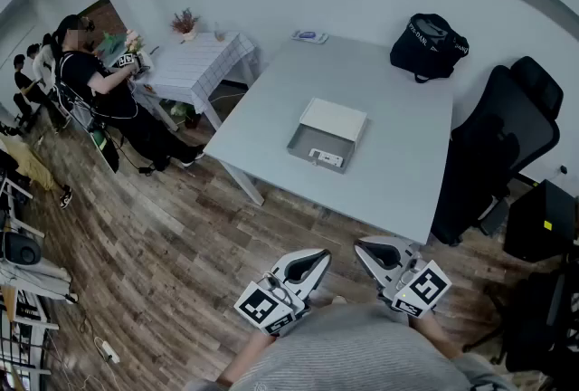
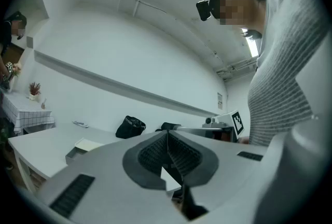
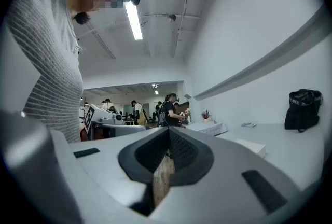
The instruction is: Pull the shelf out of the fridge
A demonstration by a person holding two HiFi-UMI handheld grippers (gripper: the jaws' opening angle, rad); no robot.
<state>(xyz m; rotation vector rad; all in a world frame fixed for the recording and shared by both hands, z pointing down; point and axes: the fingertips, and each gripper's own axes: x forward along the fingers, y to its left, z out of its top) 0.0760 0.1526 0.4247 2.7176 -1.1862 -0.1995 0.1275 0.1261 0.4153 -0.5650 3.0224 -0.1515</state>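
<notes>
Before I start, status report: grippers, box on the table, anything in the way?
Left gripper, right gripper: shut, empty. White box on table, untouched. Chair alongside.

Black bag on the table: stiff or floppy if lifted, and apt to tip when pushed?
Probably floppy: the black bag slumps in soft, rounded folds. Unlikely to tip: it sits wide and low on the table.
</notes>
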